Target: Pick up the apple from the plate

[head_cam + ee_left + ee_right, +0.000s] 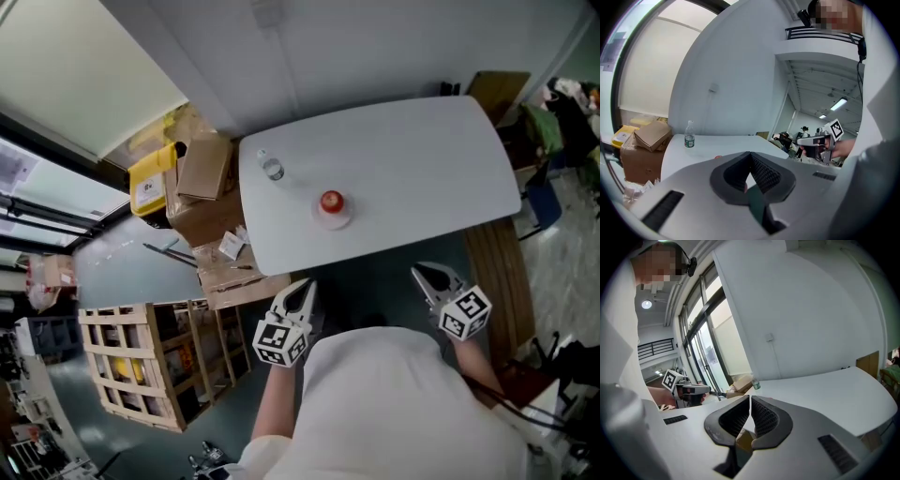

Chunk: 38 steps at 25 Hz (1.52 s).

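While the apple [331, 200] sits on its plate [335, 223] mid-counter [422, 159], no tool is near it: the pick has not begun. Left tool [302, 291] and right tool [427, 275] hang at lower centre of the head view, off the counter's near edge, well apart from the apple. Both have jaws pressed together, nothing between them. Left to do: reach, open, grip, lift. A bottle [271, 167] stands to the apple's upper left. In both gripper views the tool body hides the plate; in the left one the apple shows, at most, as a red sliver.
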Available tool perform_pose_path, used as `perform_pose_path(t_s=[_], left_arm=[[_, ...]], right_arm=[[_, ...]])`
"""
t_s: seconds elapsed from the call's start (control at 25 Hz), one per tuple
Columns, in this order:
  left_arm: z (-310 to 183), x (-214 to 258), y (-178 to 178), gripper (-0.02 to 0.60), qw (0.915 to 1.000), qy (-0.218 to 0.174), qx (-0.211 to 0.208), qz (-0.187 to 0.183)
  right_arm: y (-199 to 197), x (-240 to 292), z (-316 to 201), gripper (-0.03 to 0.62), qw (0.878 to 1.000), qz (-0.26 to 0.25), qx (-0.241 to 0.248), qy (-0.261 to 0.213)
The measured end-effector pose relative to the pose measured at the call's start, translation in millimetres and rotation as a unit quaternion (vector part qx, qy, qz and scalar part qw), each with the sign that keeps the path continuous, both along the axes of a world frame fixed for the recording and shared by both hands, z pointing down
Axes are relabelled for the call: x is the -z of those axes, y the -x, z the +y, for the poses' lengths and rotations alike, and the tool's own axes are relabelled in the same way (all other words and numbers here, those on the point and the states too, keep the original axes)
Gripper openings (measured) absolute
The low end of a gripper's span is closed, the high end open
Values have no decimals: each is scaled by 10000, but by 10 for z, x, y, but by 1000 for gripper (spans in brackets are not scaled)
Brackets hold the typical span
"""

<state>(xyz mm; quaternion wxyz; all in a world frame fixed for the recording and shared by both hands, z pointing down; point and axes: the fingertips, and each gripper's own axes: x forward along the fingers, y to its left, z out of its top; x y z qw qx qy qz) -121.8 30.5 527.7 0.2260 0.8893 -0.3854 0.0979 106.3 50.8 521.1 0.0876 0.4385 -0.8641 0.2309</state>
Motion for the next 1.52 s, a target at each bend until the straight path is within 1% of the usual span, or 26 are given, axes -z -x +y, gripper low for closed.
perform_pose_path(t_s=[0.16,0.36,0.6,0.76,0.96,1.16,1.4,1.52], left_arm=[[-268,-20,72,0,9995,30,-302,45],[-571,-71,164,0,9979,2,-647,-50],[-815,-174,234,0,9944,-23,-1026,-269],[-897,-185,232,0,9926,-7,-1185,-266],[-991,-231,178,0,9922,96,-1218,-238],[-1106,-285,37,0,9930,123,-1143,-271],[-1325,-358,-139,2,9958,69,-792,-447],[-1422,-430,-221,6,9966,119,-641,-502]], right_arm=[[83,1,-168,37,9997,35,-230,30],[178,43,-390,37,9986,73,-531,17],[267,26,-621,38,9975,148,-686,47],[303,28,-711,38,9968,210,-755,130],[348,15,-829,38,9972,213,-681,203],[255,-49,-995,38,9977,197,-581,295],[82,-130,-1289,38,9988,110,-283,373],[36,-183,-1461,38,9990,65,-63,443]])
